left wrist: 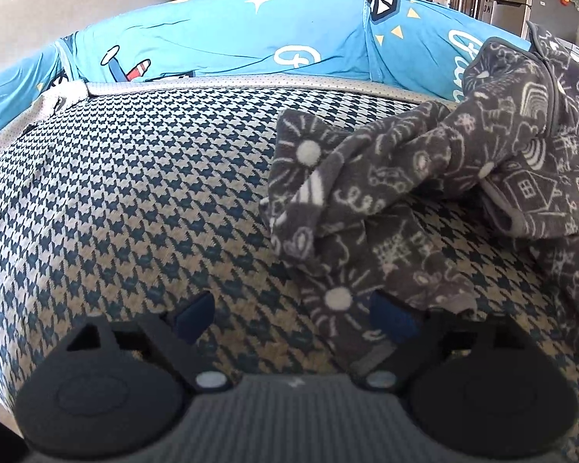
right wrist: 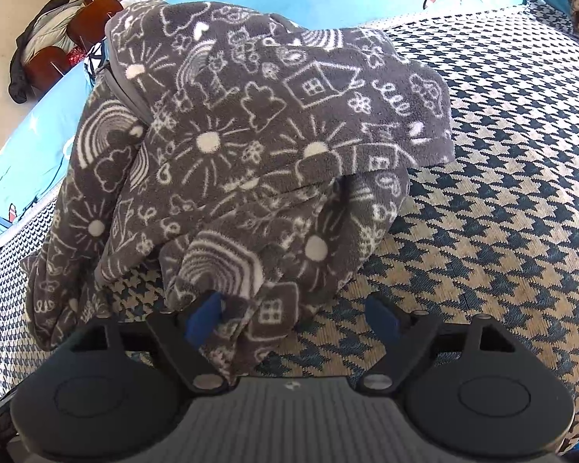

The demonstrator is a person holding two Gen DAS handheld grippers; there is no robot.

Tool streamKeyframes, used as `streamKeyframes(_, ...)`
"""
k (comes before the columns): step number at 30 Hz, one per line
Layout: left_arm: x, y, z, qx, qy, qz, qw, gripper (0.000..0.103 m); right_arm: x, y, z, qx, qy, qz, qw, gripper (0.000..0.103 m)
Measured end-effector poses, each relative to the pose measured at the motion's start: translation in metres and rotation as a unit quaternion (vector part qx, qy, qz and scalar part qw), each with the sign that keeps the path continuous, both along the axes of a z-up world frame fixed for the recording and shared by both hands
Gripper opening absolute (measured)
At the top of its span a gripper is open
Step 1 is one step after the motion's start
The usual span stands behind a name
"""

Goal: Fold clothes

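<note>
Loosely, grey fleece garment drapes between both spread grippers (unpinched).

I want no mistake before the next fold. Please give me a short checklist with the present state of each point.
1. Left claw open: ok, jaws wide apart.
2. Right claw open: ok, jaws wide apart.
3. Grey garment spread flat: not ok, it lies bunched in a heap.
4. Claws free of cloth: not ok, the garment lies between both claws' jaws, unpinched.
5. Houndstooth cover free beside the garment: ok.
6. Sleeve or hem identified: cannot tell, the folds hide the shape.
</note>
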State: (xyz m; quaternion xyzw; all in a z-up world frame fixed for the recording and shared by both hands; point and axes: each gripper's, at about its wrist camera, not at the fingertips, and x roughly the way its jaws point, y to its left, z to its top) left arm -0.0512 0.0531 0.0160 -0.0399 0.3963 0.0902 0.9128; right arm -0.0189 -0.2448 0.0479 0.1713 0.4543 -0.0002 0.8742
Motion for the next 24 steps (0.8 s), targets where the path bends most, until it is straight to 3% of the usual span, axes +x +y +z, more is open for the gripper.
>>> streamKeyframes(24, -0.0063, -0.0016, -0.0055, -0.003, 0.005, -0.006, 1.0, 0.091, 0.0035, 0.0087, -0.0056, -0.005, 0.003, 0.001, 1.0, 0.088)
